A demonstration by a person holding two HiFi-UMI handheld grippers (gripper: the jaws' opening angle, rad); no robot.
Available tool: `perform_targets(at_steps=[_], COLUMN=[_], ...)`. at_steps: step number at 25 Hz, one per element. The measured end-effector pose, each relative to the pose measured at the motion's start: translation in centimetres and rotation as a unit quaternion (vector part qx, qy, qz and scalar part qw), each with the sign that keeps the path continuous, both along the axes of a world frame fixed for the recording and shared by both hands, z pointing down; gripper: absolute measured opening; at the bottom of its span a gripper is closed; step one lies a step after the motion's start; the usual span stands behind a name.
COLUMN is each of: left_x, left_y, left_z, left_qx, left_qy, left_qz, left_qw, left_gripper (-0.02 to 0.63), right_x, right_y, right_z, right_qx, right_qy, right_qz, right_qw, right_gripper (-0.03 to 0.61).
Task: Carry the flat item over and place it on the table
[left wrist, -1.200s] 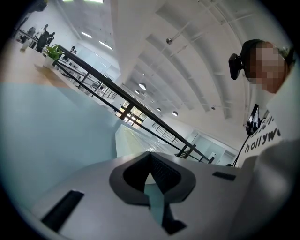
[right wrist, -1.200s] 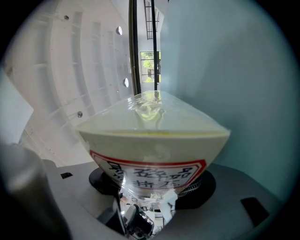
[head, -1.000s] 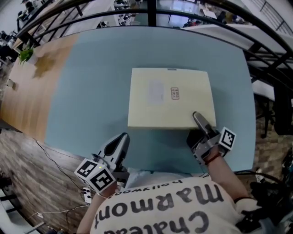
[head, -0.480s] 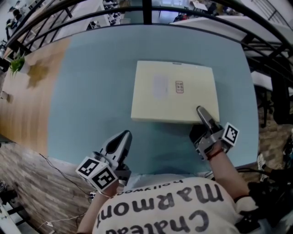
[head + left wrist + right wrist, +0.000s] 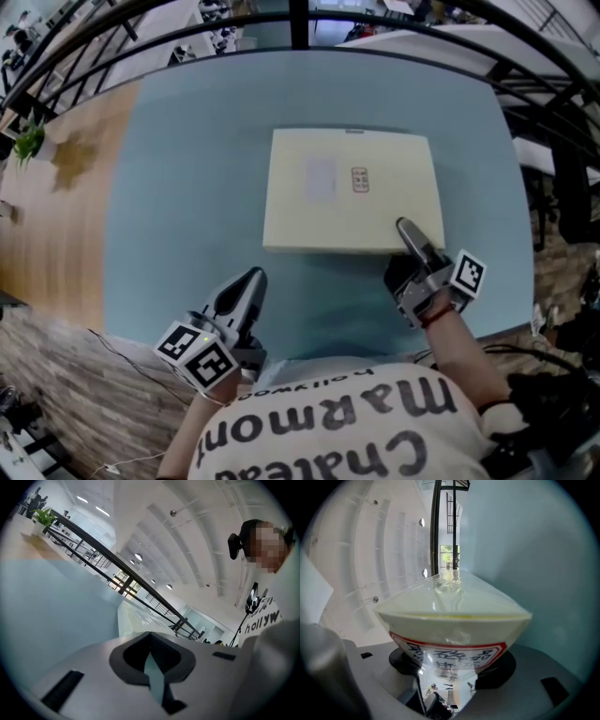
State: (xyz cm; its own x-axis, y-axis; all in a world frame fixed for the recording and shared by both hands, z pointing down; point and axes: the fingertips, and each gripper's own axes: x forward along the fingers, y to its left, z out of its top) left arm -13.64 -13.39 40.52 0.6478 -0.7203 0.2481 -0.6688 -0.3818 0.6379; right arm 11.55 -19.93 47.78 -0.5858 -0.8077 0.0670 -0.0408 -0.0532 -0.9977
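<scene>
Head view: the flat box [image 5: 352, 192] is at the blue table [image 5: 178, 169]. The right tongs [image 5: 408, 239] pinch its near corner, and the left tongs [image 5: 246, 286] hang by the body.

Left gripper view: jaws together, holding nothing.

Right gripper view: jaws squeeze the box's edge.

I think it's the putting-down step. Next, let go gently.

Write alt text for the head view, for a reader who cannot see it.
The right gripper clamps the near right corner of a pale yellow flat package that spans the middle of a light blue table. The left gripper hangs free by the table's near edge, holding nothing.
</scene>
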Motion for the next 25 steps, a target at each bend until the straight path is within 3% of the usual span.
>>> perform_targets(at_steps=[25], left_x=[-0.6], left_y=[0.7], left_z=[1.0], left_qx=[-0.019], left_qy=[0.008], left_qz=[-0.012], left_qw=[0.9997], left_gripper=[0.002], right_x=[0.0], right_y=[-0.3], right_z=[1.2], right_qx=[-0.023], right_qy=[-0.022], right_qz=[0.003], right_qw=[0.999], right_gripper=[0.304])
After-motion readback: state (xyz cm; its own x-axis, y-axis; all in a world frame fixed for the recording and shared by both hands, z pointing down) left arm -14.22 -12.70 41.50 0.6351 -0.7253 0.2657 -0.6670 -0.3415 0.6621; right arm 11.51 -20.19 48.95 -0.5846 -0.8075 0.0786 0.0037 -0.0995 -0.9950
